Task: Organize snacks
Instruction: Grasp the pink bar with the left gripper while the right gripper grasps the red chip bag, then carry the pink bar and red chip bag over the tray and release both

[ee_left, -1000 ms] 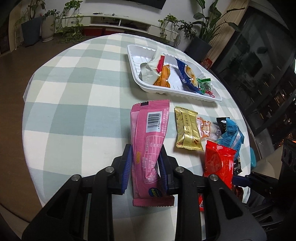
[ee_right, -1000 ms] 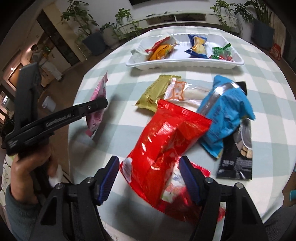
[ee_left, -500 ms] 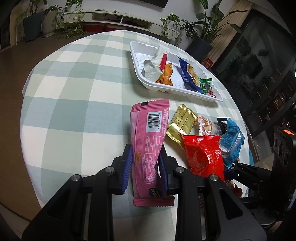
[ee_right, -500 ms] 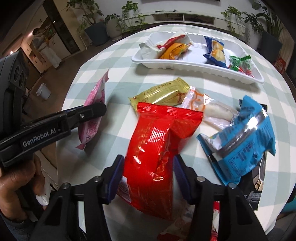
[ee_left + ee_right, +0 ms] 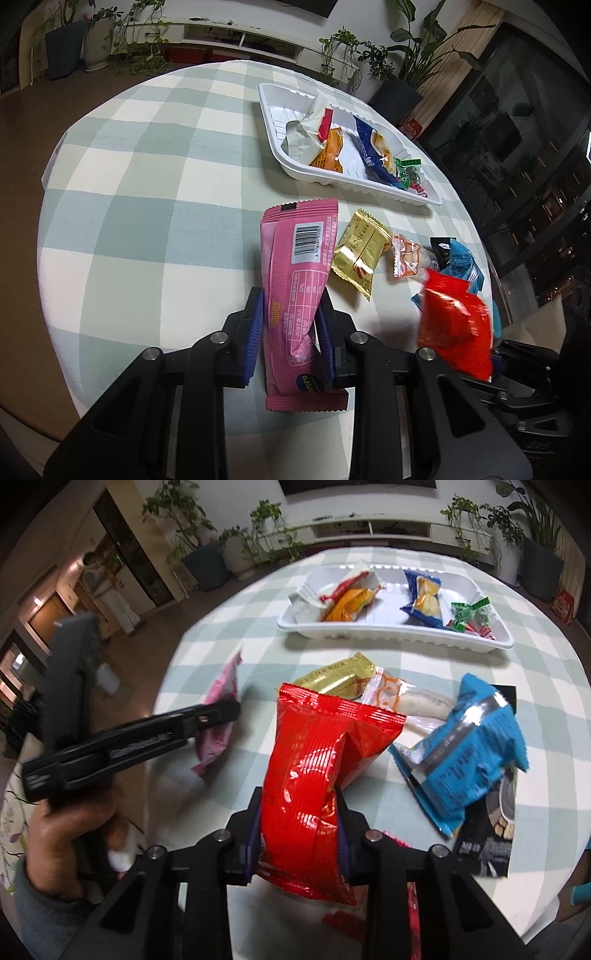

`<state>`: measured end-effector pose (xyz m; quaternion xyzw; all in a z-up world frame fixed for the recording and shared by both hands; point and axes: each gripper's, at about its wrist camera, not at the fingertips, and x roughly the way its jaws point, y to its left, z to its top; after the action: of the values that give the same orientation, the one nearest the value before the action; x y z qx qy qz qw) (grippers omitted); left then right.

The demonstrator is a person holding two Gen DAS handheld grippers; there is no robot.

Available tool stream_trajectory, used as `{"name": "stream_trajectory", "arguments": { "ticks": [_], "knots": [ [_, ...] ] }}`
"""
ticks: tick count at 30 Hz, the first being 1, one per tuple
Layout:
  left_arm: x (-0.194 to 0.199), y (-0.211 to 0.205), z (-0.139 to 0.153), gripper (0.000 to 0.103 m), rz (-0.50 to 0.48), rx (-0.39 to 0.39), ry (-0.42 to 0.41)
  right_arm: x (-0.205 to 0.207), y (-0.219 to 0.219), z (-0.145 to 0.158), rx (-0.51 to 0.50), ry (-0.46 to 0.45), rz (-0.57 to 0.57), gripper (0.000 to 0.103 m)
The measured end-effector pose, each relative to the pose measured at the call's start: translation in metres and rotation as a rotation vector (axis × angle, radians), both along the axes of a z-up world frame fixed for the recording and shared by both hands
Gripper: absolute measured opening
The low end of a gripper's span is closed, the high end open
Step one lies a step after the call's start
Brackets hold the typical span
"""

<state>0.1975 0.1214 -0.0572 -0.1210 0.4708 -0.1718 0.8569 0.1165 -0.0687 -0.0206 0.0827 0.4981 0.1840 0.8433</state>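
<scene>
While clamped between the blue-padded fingers of the left gripper (image 5: 290, 334), stood the pink snack pack (image 5: 297, 280) on end, barcode up, lower seal hanging below the pads, just above the checked tabletop (image 5: 147, 192). Seen at 3 o'clock of it in the left wrist view: a gold wrapper (image 5: 360, 254), then an orange-and-clear packet (image 5: 406, 256), both lying flat and apart from the pink one. Pinched narrow in the right gripper (image 5: 299, 821), fingers pressed into its lower half, rose a glossy red bag (image 5: 321, 764), top seal toward 12 o'clock, blurred at 4 o'clock in the left view. Lay at 3 o'clock of the red bag a blue bag (image 5: 465, 753), resting partly on a black packet (image 5: 491, 827). Sat toward 1 o'clock, well apart from the loose snacks, a white tray (image 5: 399, 633) holding a white-red-orange wrapper, a blue-yellow packet and small green sweets. Gripped at 9 o'clock in the right view by a bare hand (image 5: 70, 834): the left tool's handle.
</scene>
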Motion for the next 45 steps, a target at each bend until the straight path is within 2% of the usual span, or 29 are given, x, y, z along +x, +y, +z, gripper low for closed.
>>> {"name": "stream_trajectory", "arguments": {
  "ticks": [4,9,13,18,24,29,33,36,39,41,45],
  "knots": [
    [-0.002,0.003,0.003,0.025,0.005,-0.017,-0.016,-0.013,-0.021,0.016,0.111,-0.057,-0.002,0.035],
    [-0.007,0.006,0.011,0.025,0.009,-0.053,-0.051,-0.011,-0.057,0.031,0.163,-0.096,-0.075,0.035],
    [-0.011,0.008,0.019,0.025,0.010,-0.092,-0.092,-0.004,-0.092,0.040,0.172,-0.127,-0.155,0.035],
    [-0.003,0.011,0.027,0.025,0.023,-0.134,-0.083,0.014,-0.145,0.050,0.153,-0.155,-0.269,0.035],
    [0.039,0.003,0.071,0.025,0.011,-0.072,-0.128,0.046,-0.185,0.079,0.126,-0.227,-0.342,0.035],
    [0.098,-0.025,0.110,0.025,-0.039,0.034,-0.148,0.092,-0.174,0.106,0.096,-0.280,-0.286,0.035],
    [0.141,-0.047,0.119,0.025,-0.075,0.059,-0.129,0.138,-0.148,0.108,0.101,-0.251,-0.217,0.035],
    [0.175,-0.064,0.112,0.025,-0.095,0.111,-0.093,0.172,-0.124,0.099,0.099,-0.212,-0.177,0.035],
    [0.203,-0.069,0.096,0.025,-0.086,0.127,-0.057,0.193,-0.104,0.088,0.085,-0.185,-0.142,0.035],
    [0.217,-0.069,0.085,0.025,-0.078,0.119,-0.037,0.205,-0.094,0.078,0.069,-0.159,-0.123,0.035],
    [0.234,-0.074,0.062,0.025,-0.086,0.163,-0.010,0.226,-0.077,0.049,0.008,-0.098,-0.099,0.035]
  ]
}}
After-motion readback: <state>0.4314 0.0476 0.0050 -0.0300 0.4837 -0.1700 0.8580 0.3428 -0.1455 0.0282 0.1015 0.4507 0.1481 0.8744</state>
